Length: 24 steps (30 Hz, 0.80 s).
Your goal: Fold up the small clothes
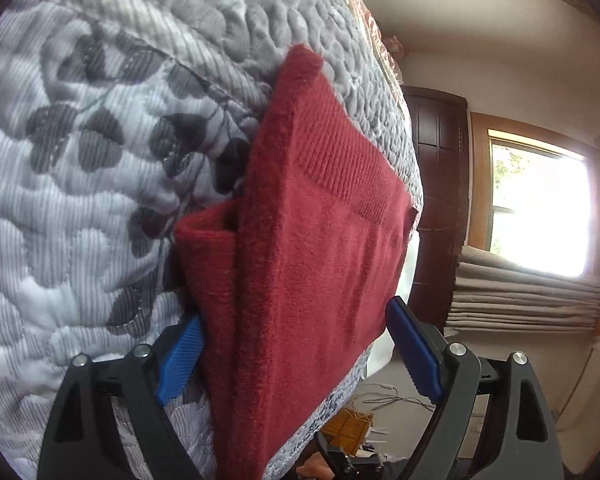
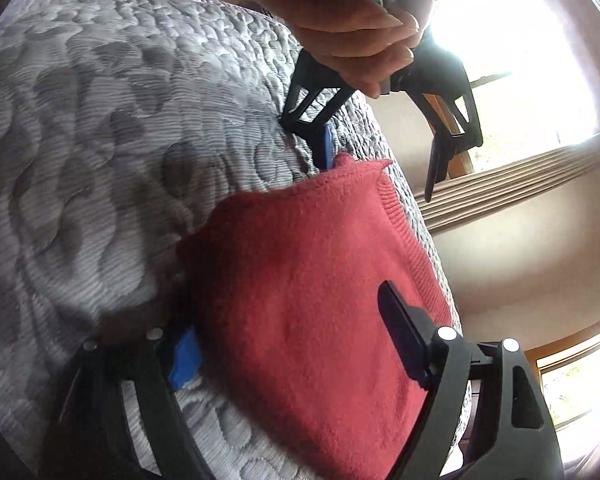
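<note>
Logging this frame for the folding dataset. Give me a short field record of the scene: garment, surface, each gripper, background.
garment: red knit garment, partly folded, ribbed band along one edge
surface: grey quilted bedspread with a leaf print
left gripper: open, blue pads either side of the garment
right gripper: open, straddling the garment's near edge
hand: holds the left gripper at the garment's far corner, seen in the right wrist view
background: bright window, dark wooden door
</note>
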Each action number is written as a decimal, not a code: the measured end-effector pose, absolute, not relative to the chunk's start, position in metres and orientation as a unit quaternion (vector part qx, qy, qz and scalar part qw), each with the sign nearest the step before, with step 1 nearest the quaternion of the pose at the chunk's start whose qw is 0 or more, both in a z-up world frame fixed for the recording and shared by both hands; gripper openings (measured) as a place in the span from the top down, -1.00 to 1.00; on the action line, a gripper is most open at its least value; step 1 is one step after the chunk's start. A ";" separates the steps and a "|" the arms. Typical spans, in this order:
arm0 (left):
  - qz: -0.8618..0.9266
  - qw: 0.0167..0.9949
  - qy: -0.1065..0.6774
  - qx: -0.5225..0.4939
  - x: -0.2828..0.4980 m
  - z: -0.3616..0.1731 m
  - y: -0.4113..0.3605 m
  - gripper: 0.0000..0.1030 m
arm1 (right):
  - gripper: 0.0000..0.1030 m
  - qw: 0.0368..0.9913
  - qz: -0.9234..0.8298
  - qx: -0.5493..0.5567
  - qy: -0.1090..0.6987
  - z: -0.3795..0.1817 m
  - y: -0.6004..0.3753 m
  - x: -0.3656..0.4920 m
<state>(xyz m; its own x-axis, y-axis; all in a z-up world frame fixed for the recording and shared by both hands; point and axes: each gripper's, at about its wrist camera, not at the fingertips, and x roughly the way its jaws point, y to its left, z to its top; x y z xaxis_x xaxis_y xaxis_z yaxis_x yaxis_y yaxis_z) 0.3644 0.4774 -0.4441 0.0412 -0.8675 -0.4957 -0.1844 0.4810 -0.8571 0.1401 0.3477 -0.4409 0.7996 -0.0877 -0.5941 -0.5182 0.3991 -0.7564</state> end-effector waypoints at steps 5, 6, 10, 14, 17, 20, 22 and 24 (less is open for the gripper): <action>-0.278 0.590 0.636 -0.413 0.363 -0.454 0.479 -0.23 | -0.54 0.790 0.127 -0.526 0.288 -0.444 0.357 0.150; -0.276 0.590 0.638 -0.411 0.363 -0.455 0.479 -0.12 | -0.53 0.792 0.127 -0.523 0.289 -0.442 0.357 0.152; -0.262 0.587 0.646 -0.411 0.361 -0.464 0.488 0.23 | -0.24 0.797 0.140 -0.492 0.321 -0.437 0.359 0.161; -0.252 0.586 0.651 -0.411 0.358 -0.469 0.493 0.60 | 0.38 0.804 0.160 -0.446 0.360 -0.430 0.354 0.167; -0.249 0.588 0.651 -0.411 0.358 -0.464 0.489 0.67 | 0.48 0.815 0.166 -0.405 0.379 -0.415 0.349 0.179; -0.247 0.589 0.651 -0.410 0.359 -0.454 0.486 0.69 | 0.51 0.828 0.168 -0.368 0.389 -0.395 0.345 0.190; -0.252 0.594 0.647 -0.407 0.363 -0.443 0.482 0.69 | 0.51 0.835 0.166 -0.348 0.392 -0.382 0.339 0.197; -0.255 0.597 0.646 -0.402 0.366 -0.432 0.477 0.69 | 0.51 0.841 0.164 -0.330 0.396 -0.373 0.336 0.204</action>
